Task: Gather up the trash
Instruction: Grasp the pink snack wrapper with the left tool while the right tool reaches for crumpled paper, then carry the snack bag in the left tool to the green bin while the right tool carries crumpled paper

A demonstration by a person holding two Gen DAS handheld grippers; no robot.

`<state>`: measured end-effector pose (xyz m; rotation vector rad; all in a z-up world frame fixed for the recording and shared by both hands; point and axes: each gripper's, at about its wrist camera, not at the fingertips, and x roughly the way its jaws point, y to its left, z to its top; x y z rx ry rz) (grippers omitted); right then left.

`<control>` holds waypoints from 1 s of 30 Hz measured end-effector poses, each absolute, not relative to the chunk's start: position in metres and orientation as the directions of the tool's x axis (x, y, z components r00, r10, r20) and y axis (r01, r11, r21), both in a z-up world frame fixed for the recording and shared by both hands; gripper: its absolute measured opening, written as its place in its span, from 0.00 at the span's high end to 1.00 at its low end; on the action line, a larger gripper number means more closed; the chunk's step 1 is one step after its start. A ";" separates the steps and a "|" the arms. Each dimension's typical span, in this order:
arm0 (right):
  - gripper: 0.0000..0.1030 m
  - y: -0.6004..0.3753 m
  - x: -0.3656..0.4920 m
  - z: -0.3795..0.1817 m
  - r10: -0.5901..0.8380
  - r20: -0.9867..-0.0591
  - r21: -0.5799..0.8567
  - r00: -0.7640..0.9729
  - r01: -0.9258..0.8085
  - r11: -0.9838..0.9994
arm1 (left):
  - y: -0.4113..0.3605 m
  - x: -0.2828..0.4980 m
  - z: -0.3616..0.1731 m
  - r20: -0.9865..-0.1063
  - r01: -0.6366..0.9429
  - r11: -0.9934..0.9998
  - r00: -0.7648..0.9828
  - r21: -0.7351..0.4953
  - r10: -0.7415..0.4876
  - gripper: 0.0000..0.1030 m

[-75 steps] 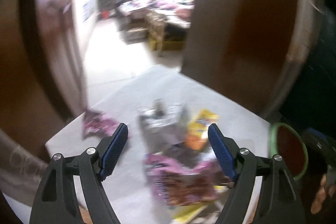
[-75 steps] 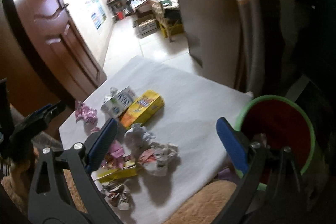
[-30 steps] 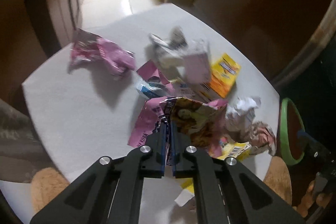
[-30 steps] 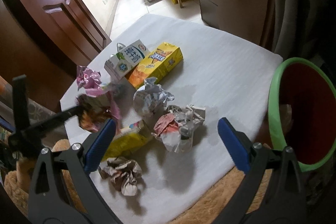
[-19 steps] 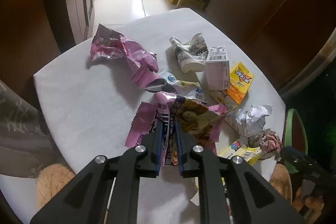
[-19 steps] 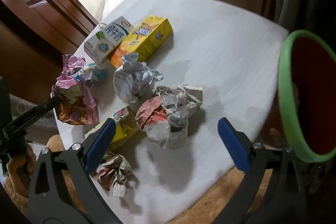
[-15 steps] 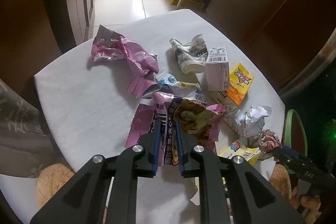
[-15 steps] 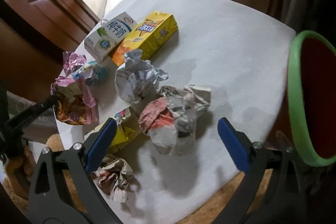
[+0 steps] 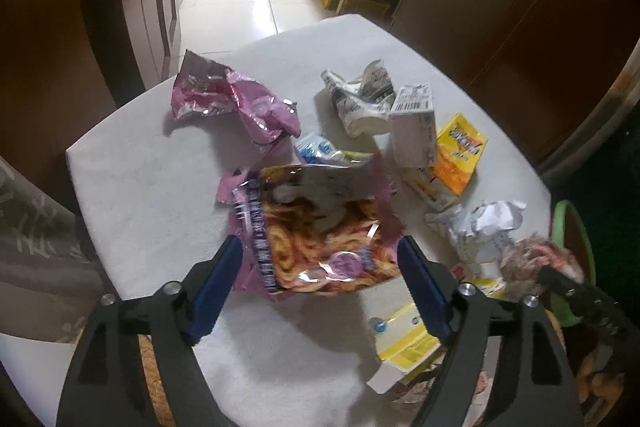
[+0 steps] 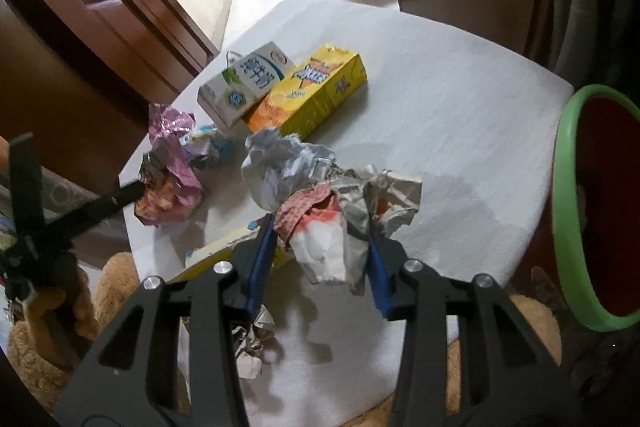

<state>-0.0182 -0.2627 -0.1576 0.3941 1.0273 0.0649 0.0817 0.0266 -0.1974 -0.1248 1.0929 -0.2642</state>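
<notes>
Left wrist view: left gripper (image 9: 320, 269) jaws opening, snack bag (image 9: 316, 227) loose between them on white table (image 9: 140, 187); right gripper (image 10: 320, 259) jaws closing, pinching crumpled paper wad (image 10: 336, 223); green-rimmed bin (image 10: 568, 211) far right past table edge

Your green-rimmed bin (image 10: 568, 211) runs off the right edge of the right wrist view. In the left wrist view, lower right, the crumpled wad (image 9: 528, 255) is blurred beyond telling.
</notes>
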 end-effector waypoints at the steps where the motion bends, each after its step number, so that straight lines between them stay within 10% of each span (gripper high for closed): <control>1: 0.60 -0.263 -0.018 -0.157 0.235 -0.818 0.352 0.525 0.133 0.927 | 0.025 0.083 -0.201 -0.865 0.145 0.963 0.423 -0.228 -0.268 0.26; 19: 0.60 -0.259 -0.019 -0.161 0.245 -0.822 0.359 0.513 0.135 0.923 | -0.009 0.110 -0.225 -0.898 0.176 0.981 0.414 -0.081 -0.149 0.12; 26: 0.60 -0.259 -0.020 -0.162 0.254 -0.817 0.369 0.517 0.130 0.920 | 0.014 0.106 -0.224 -0.884 0.140 0.969 0.397 -0.205 -0.245 0.29; 27: 0.60 -0.259 -0.021 -0.162 0.255 -0.816 0.370 0.519 0.130 0.920 | 0.017 0.104 -0.221 -0.881 0.134 0.970 0.409 -0.202 -0.240 0.50; 30: 0.60 -0.261 -0.022 -0.160 0.257 -0.812 0.375 0.525 0.131 0.918 | 0.026 0.101 -0.213 -0.870 0.134 0.967 0.424 -0.215 -0.252 0.71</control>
